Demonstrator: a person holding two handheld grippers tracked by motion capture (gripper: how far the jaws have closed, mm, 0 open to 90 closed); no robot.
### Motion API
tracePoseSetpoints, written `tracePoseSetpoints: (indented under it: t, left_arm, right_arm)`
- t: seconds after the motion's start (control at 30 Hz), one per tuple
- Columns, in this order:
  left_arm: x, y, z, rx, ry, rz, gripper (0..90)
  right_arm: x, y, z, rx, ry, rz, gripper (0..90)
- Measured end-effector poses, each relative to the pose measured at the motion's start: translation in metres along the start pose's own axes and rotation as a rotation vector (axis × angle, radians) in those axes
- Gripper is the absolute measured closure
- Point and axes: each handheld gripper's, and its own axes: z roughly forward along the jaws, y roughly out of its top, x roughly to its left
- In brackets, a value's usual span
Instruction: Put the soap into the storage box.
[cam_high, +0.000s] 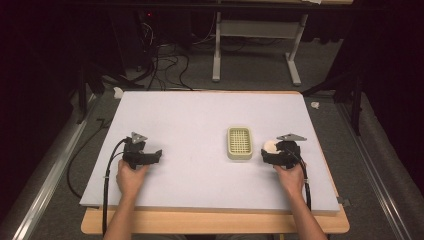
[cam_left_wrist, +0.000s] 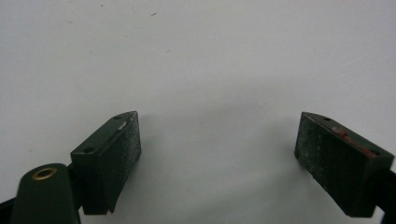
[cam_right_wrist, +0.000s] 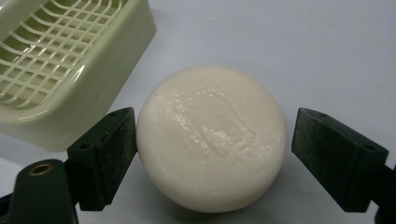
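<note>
A round white bar of soap lies on the white table top, just right of a pale green soap dish with a grid insert. My right gripper is open around the soap: the left pad sits at its edge, while a narrow gap separates the right pad from it. In the high view the soap lies at the tip of the right gripper, beside the dish. My left gripper rests on the table at the left, and its jaws are open and hold nothing.
The white board lies on a wooden table whose front edge runs along the bottom. Cables trail from both grippers toward the person. Behind the table are a grey floor, cable bundles and a metal stand.
</note>
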Motion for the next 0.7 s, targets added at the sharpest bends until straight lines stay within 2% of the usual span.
tracePoseSetpoints:
  t: [0.43,0.7]
  left_arm:
    - [0.000,0.000,0.000,0.000,0.000,0.000,15.0]
    - [0.000,0.000,0.000,0.000,0.000,-0.001,15.0]
  right_arm:
    - [0.001,-0.002,0.011,0.031,-0.001,0.002,18.0]
    - [0.001,-0.002,0.012,0.016,0.004,0.000,21.4]
